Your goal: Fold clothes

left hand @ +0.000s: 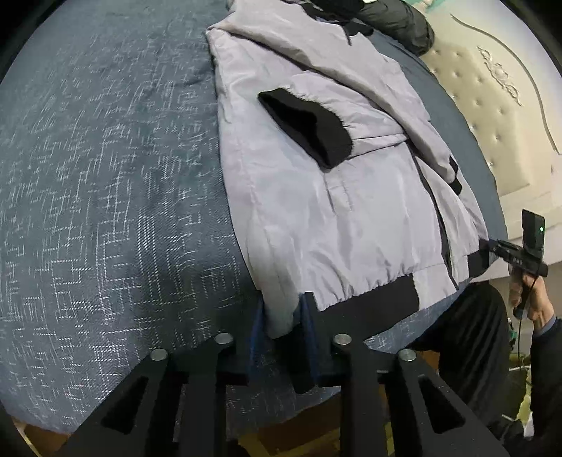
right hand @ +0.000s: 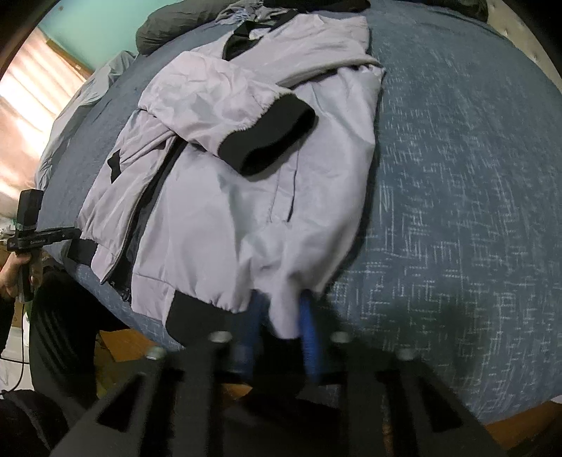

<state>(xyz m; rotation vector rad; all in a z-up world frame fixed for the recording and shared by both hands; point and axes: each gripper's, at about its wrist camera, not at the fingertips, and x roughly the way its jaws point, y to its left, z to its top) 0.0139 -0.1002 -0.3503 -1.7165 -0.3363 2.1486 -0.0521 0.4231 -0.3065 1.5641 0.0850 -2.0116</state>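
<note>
A light grey jacket (left hand: 326,197) with black cuffs and a black hem band lies on the blue bed cover (left hand: 105,175), both sleeves folded across its front. My left gripper (left hand: 281,316) is shut on the jacket's hem corner at the near bed edge. In the right wrist view the jacket (right hand: 228,197) lies the same way, and my right gripper (right hand: 281,316) is shut on the opposite hem corner. Each gripper also shows from the side in the other's view: the right gripper (left hand: 491,246) and the left gripper (right hand: 75,233), both at the hem.
A dark bundle (left hand: 397,21) and other grey clothes (right hand: 239,14) lie at the far end of the bed. A tufted beige headboard (left hand: 491,116) stands to the right in the left wrist view. The person's dark trousers (left hand: 467,334) are at the bed's near edge.
</note>
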